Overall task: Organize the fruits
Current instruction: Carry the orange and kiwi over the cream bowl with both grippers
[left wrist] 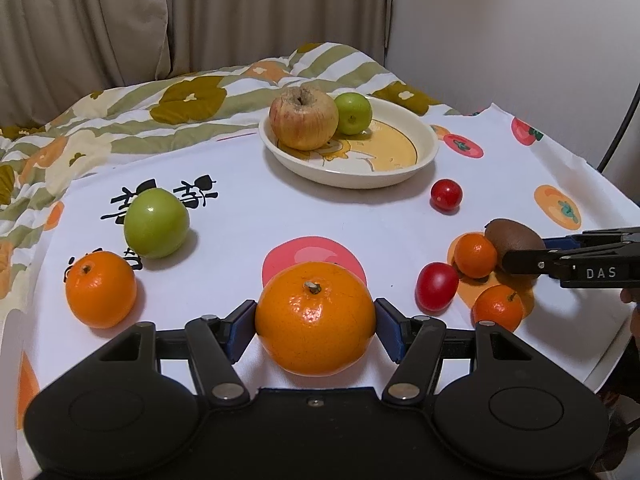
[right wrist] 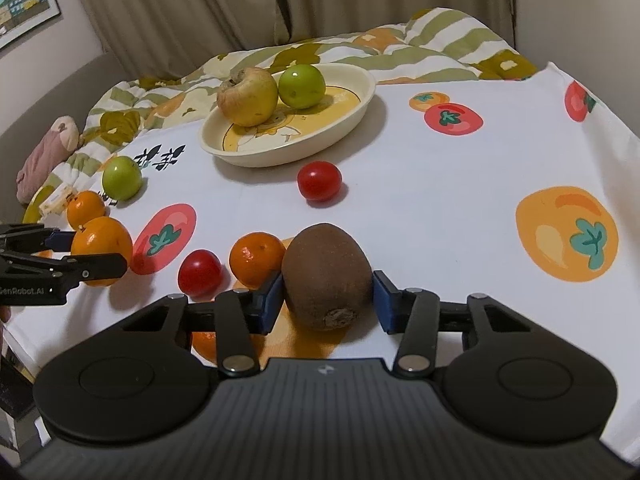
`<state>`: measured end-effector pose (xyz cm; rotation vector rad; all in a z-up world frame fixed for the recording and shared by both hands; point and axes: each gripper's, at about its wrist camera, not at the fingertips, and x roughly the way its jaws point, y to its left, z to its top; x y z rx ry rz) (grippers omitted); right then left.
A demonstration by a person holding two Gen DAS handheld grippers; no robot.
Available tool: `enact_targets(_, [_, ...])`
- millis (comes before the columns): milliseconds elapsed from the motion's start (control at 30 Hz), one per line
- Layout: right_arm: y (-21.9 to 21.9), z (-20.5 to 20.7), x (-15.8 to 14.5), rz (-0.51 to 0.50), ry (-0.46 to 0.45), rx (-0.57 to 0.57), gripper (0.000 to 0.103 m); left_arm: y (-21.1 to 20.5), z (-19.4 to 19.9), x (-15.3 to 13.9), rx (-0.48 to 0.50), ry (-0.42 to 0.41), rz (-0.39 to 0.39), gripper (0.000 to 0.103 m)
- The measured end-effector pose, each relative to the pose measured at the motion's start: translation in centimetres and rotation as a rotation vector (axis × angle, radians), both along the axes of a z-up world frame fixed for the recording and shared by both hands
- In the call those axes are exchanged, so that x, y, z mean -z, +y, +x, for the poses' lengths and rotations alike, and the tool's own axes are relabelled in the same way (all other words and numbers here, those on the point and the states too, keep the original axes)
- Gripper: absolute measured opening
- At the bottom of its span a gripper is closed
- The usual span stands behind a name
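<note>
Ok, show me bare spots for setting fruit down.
Free: the plate's right half beside the green apple; the cloth right of the kiwi. Crowded: left of the kiwi, around the small oranges and tomato.

Soft indoor light is falling from above, and both fisheye views are staying sharp at the centre.

Light is spreading evenly over the white tablecloth (left wrist: 360, 216); the fruits are casting short, soft-edged shadows onto it; in the left wrist view the shadow of the green apple (left wrist: 156, 223) is falling to its right; small white glints are sitting on the large orange (left wrist: 315, 317), on the cherry tomato (right wrist: 319, 181) and on the green apple in the cream dish (right wrist: 288, 152); straight lines are bowing toward the borders; the curtain (right wrist: 180, 8) is leaning and softening; dark vignetting is cutting the corners; the black gripper bodies along the bottom edges are showing little detail.
</note>
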<state>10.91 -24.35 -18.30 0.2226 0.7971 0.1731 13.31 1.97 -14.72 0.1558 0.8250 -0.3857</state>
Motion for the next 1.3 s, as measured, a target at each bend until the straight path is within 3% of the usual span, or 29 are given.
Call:
enact_targets(200, [0.0,-0.7,-1.7,0.032,-0.02,0.043,0.062,0.2,-0.4,-1.3,-0.001,-0.011,-0.015,0.067])
enact_targets(433, [0.1,-1.3,-6.5,0.021,-0.047,0.077,0.062,0.2,-0.6,-4.5,-0.009,-0.027,-0.039,0.067])
enact_targets(733, [-1.1,1.3,-11.0,-0.009,-0.073,0.064,0.062,-1.7,1.1,-8.6,-0.038,-0.078,-0.042,0.067])
enact_targets(933, [-2.1,5.1,-11.8,-0.018,-0.072,-0.011,0.062,-3.9,3.4,-9.9,-0.093,-0.091,-0.05,0.067])
enact_targets(1300, [-3.8,12.8,-11.1,-0.072,-0.075,-0.172,0.062,-8.4,8.6,-8.2,-0.168,-0.067,-0.013,0.067])
